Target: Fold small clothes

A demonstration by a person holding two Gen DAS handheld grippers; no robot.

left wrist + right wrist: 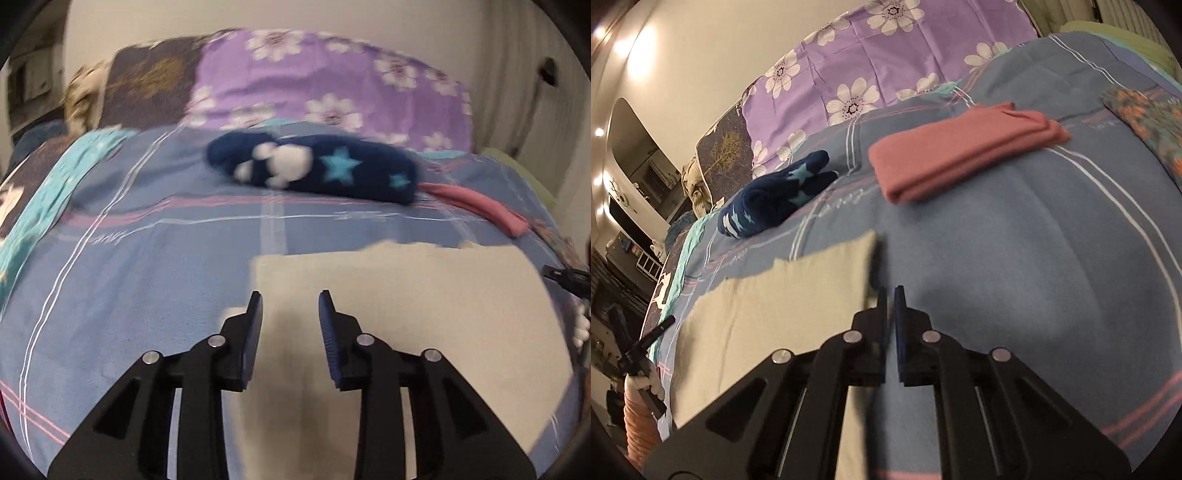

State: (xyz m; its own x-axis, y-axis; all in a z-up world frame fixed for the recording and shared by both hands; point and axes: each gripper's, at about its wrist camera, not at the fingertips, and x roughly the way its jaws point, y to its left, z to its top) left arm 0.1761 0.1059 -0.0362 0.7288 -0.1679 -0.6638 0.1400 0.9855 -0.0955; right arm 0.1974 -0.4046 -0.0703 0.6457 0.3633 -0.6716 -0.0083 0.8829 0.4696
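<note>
Beige cloth [402, 321] lies flat on the blue checked bedspread [147, 266], and the left gripper [290, 306] hangs over its left edge with jaws spread and nothing between them, while the right gripper [891, 295] sits just off the cloth's right edge with jaws nearly pressed together, pinching nothing. Only the right wrist view shows the folded pink garment [964, 151] whole, a patterned orange-and-teal piece [1148, 125] near the bedspread's right edge, and bare blue cover between them; the left wrist view is blurred, with the navy star-print piece [314, 170] lying toward the purple flowered pillow [314, 85].
</note>
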